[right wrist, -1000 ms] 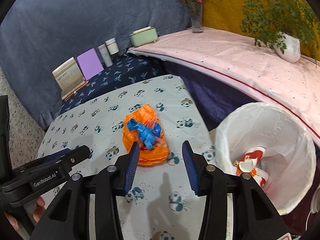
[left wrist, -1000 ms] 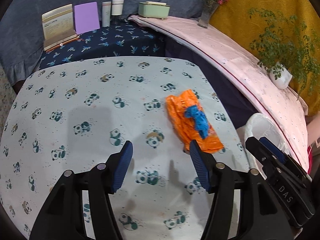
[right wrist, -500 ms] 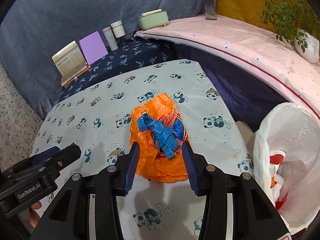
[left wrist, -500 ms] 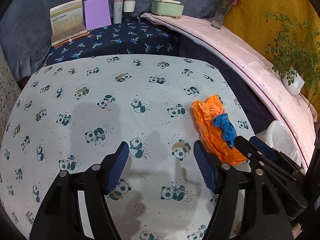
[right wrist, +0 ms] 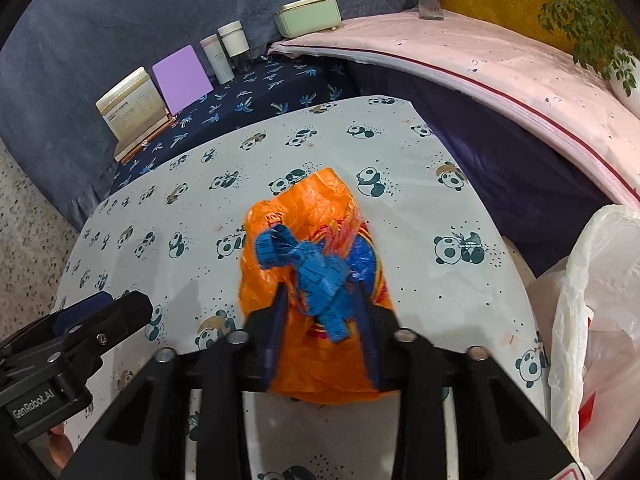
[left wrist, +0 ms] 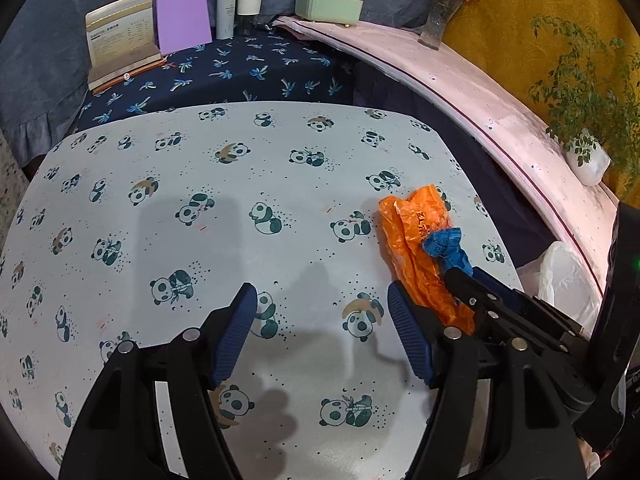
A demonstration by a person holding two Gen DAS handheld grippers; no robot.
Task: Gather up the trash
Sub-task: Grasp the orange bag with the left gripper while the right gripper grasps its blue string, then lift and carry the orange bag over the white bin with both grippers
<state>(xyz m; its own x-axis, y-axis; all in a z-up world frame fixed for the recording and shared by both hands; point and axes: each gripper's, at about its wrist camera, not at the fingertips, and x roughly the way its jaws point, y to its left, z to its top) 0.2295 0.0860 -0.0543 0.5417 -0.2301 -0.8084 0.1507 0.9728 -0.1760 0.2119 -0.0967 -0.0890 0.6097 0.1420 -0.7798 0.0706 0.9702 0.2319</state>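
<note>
A crumpled orange plastic bag [right wrist: 304,208] with a blue wad [right wrist: 316,272] on top lies near the right edge of the panda-print table [left wrist: 240,168]. My right gripper [right wrist: 320,294] straddles this trash. Its jaws are closing, and the pads squeeze the blue wad and the bag beneath it. In the left wrist view the orange bag [left wrist: 416,240] looks bunched narrow, with the right gripper's fingers [left wrist: 472,284] at its near end. My left gripper [left wrist: 320,296] hangs open above the bare cloth to the left of the bag, nothing between its fingers.
A white bin bag [right wrist: 592,280] holding red-and-white scraps stands off the table's right edge. On the dark cloth behind the table stand a calendar [left wrist: 120,36], a purple card [left wrist: 182,18], two bottles [left wrist: 240,8] and a green box [left wrist: 328,4]. A vase [left wrist: 438,20] and a potted plant [left wrist: 588,160] sit on the pink ledge.
My right gripper came forward and down over the orange bag and narrowed its jaws onto the blue wad. The left gripper drifted forward a little, still open.
</note>
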